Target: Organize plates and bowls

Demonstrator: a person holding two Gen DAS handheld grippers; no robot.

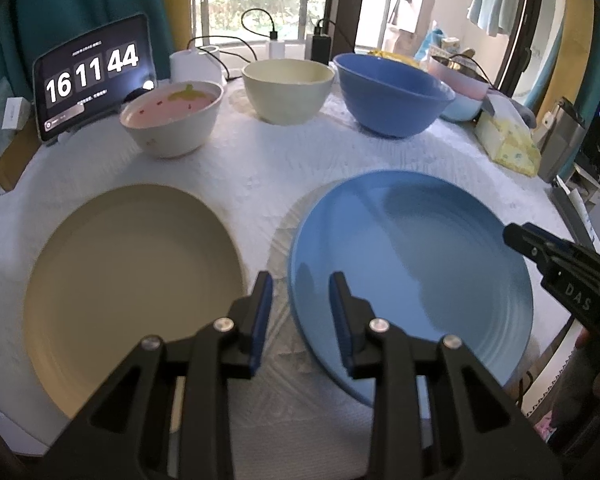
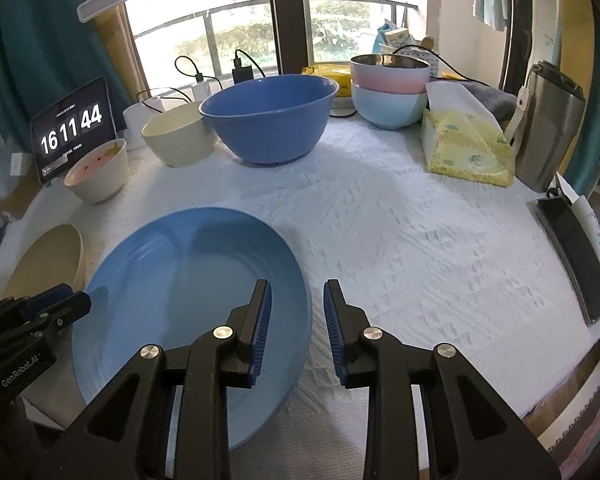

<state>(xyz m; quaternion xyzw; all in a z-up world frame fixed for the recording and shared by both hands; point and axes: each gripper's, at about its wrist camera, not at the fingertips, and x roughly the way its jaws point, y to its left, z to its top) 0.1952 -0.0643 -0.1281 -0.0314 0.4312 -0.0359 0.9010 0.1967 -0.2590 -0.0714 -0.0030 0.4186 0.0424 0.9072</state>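
A blue plate [image 1: 412, 276] and a beige plate [image 1: 132, 292] lie side by side on the white cloth; both also show in the right wrist view, blue [image 2: 180, 300] and beige [image 2: 46, 258]. Behind them stand a pink-lined white bowl [image 1: 172, 120], a cream bowl [image 1: 288, 90] and a large blue bowl [image 1: 392, 94]. My left gripper [image 1: 302, 292] is open and empty, above the gap between the plates. My right gripper [image 2: 296, 304] is open and empty, over the blue plate's right rim.
A tablet clock [image 1: 94, 76] stands at the back left. Stacked pink and light-blue bowls [image 2: 390, 90], a yellow tissue pack [image 2: 466, 146], a metal canister [image 2: 548, 124] and a phone [image 2: 576, 264] sit at the right. Chargers and cables [image 1: 278, 42] lie by the window.
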